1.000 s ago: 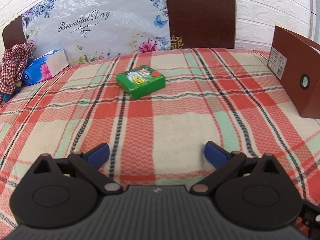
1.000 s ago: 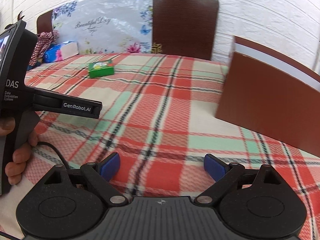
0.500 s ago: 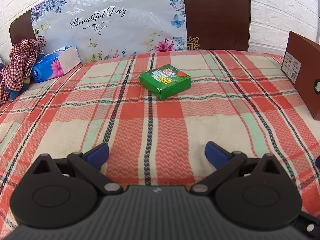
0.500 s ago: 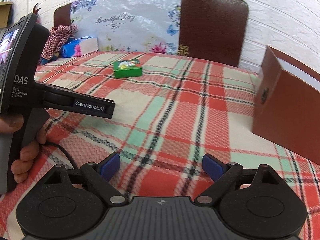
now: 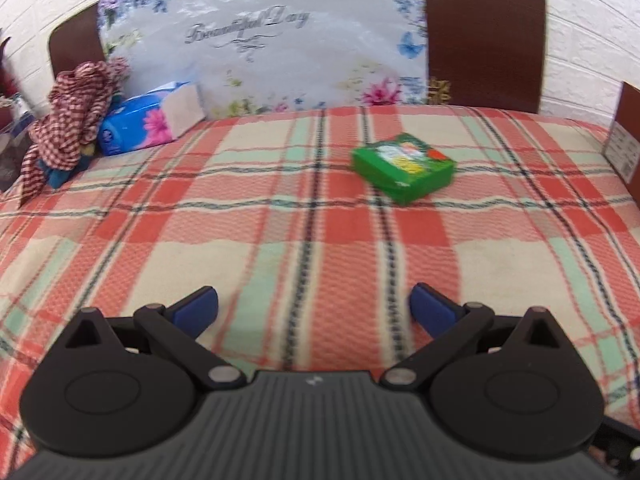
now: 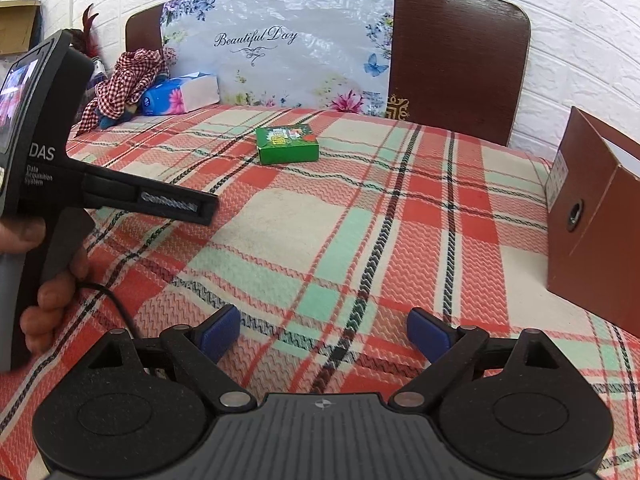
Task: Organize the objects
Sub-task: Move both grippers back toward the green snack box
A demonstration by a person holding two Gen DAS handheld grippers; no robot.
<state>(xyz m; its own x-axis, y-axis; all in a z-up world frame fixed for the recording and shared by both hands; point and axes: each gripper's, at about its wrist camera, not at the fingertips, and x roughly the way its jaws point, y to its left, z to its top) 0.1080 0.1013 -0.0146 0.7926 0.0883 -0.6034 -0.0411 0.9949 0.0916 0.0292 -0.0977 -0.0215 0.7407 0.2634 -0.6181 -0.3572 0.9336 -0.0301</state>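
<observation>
Plaid blanket (image 5: 304, 240) lies bare ahead of both jaw sets. Left gripper (image 5: 314, 306) and right gripper (image 6: 323, 330) gape wide, empty. Green box (image 5: 403, 167) sits well ahead of left jaws, right of centre. Brown box (image 6: 592, 220) stands right of right jaws; tissue pack (image 5: 148, 124) and checked cloth (image 5: 68, 120) far left.
</observation>
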